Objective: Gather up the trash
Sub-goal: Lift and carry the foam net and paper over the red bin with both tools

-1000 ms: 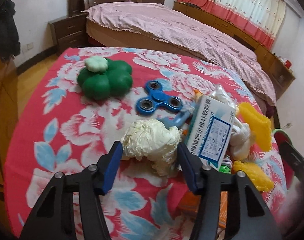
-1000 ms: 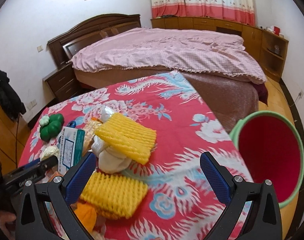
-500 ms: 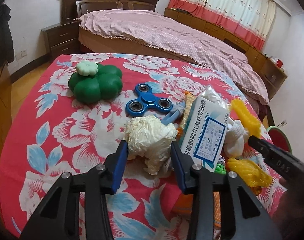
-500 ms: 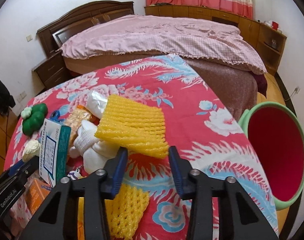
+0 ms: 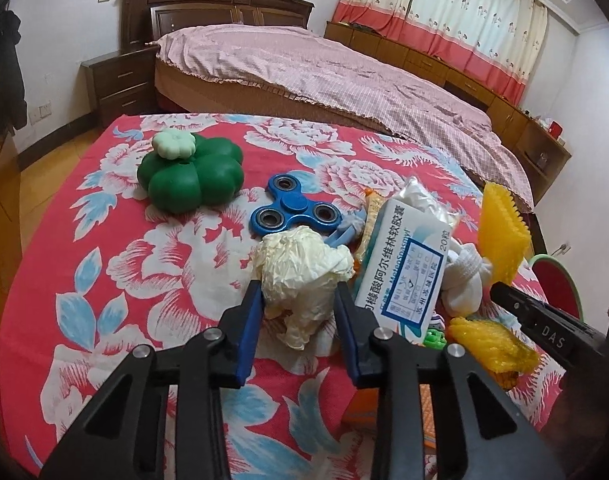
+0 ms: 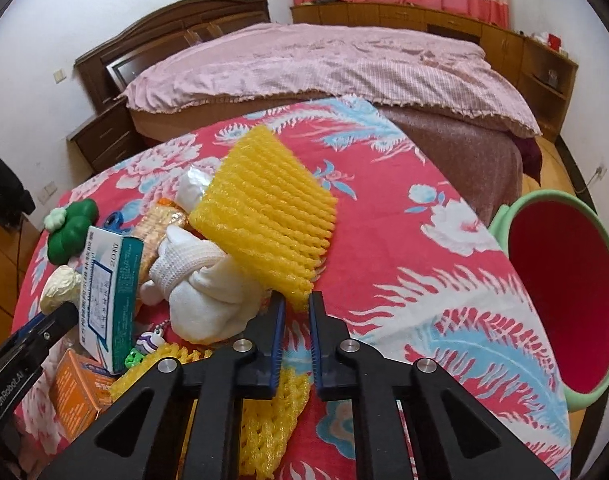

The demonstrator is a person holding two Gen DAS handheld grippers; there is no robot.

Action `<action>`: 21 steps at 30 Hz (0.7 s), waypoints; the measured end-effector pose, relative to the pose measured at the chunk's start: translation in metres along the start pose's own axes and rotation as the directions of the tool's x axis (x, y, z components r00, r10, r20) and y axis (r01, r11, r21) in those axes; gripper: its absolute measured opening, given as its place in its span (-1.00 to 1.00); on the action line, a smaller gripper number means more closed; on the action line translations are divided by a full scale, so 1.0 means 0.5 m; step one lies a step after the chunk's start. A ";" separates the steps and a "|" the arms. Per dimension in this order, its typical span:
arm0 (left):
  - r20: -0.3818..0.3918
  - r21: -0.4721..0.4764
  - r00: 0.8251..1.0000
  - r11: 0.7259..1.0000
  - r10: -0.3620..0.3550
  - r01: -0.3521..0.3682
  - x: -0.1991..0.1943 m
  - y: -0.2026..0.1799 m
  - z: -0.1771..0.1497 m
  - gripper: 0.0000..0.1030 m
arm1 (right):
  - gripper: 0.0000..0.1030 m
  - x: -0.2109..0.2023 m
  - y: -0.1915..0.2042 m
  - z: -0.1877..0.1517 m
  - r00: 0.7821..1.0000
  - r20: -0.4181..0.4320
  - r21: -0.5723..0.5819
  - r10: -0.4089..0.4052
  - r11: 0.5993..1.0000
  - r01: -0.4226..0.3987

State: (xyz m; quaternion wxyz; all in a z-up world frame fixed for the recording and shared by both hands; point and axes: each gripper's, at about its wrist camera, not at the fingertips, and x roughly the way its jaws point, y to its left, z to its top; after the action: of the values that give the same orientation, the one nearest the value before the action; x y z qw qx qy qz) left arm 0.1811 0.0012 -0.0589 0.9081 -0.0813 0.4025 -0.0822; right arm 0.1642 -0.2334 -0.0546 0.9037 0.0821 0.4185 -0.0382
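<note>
My left gripper (image 5: 299, 298) is shut on a crumpled cream paper ball (image 5: 304, 268), held just above the red flowered tablecloth (image 5: 104, 264). My right gripper (image 6: 295, 309) is shut on the corner of a yellow foam fruit net (image 6: 268, 216), lifted above a white knotted cloth bundle (image 6: 208, 280). A green bin with a red inside (image 6: 564, 304) stands past the table's right edge. The net also shows in the left wrist view (image 5: 502, 236).
On the table lie a green clover toy (image 5: 190, 174), a blue fidget spinner (image 5: 294, 210), a white medicine box (image 5: 404, 272), a second yellow net (image 5: 492, 344), an orange box (image 6: 78, 392) and a biscuit packet (image 6: 164, 220). A pink-covered bed (image 5: 324, 76) stands behind.
Both grippers have closed: the left on the paper ball, the right on the yellow net's corner. The net has risen and tilted up off the pile.
</note>
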 end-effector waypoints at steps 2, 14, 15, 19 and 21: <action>0.007 0.000 1.000 1.000 0.006 -0.006 -0.010 -0.003 0.001 -0.32 | -0.80 -0.011 -0.002 0.000 1.000 0.011 -0.001 0.009 1.000 -0.009; 0.069 -0.007 0.997 1.000 -0.017 0.017 -0.091 -0.018 0.004 -0.33 | -0.80 -0.108 -0.004 -0.022 0.993 0.087 0.001 0.086 0.996 -0.086; 0.076 -0.004 0.997 1.000 -0.018 0.019 -0.098 -0.020 0.004 -0.33 | -0.80 -0.117 -0.005 -0.024 0.991 0.095 0.005 0.095 0.995 -0.095; 0.097 0.001 0.995 0.999 -0.034 0.035 -0.124 -0.030 0.005 -0.33 | -0.80 -0.145 -0.009 -0.030 0.986 0.116 0.017 0.120 0.992 -0.123; 0.107 0.003 0.994 0.999 -0.039 0.039 -0.136 -0.035 0.005 -0.33 | -0.80 -0.160 -0.012 -0.033 0.983 0.128 0.022 0.130 0.991 -0.134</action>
State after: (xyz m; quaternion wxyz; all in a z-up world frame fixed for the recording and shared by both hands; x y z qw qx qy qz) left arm 0.1366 -0.0011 -0.0048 0.9265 -0.0931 0.3518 -0.0957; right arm 0.0994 -0.2364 -0.0049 0.9275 0.1210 0.3535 0.0101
